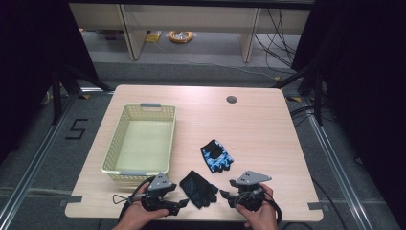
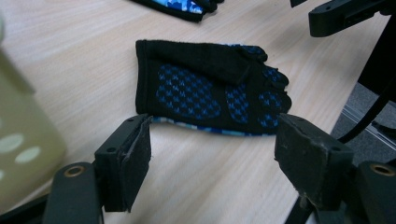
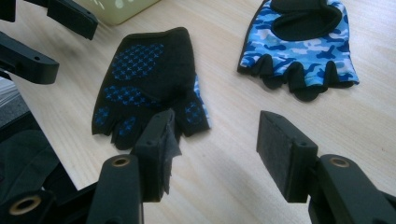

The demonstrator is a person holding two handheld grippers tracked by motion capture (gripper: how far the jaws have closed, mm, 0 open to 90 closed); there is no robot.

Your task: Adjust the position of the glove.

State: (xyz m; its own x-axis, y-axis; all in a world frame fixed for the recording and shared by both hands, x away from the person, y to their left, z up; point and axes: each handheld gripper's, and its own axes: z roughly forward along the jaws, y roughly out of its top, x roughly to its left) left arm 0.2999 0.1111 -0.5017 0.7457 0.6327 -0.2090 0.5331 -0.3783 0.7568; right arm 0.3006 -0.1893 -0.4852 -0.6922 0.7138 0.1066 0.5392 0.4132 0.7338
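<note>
I have both grippers low at the near edge of the light wooden counter [image 1: 258, 120], one to each side of the black fingerless glove with blue grip dots [image 1: 198, 188]. That glove lies flat, palm up, close to the counter's near edge, between my two hands.

My left gripper [image 1: 181, 204] sits just left of the glove. In the left gripper view its jaws stand apart with nothing pinched between them; the pads [image 2: 138, 161] rest close to the glove's [image 2: 210, 88] near edge, which shows a thin strip of blue camouflage cloth underneath, but I cannot tell whether they touch it.

My right gripper [image 1: 224, 195] sits just right of the glove. In the right gripper view its jaws are also apart and hold nothing: the left pad [image 3: 161, 149] overlaps the glove's [image 3: 147, 79] short finger ends, though I cannot tell whether it touches them, and the right pad is over bare wood.

A second fingerless glove, back up, in blue camouflage cloth with a black centre patch [image 1: 217, 155], lies farther up the counter, apart from the first and to its right.

A pale yellow-green perforated plastic basket with grey handles [image 1: 122, 129] stands on the left half of the counter, near my left gripper.
</note>
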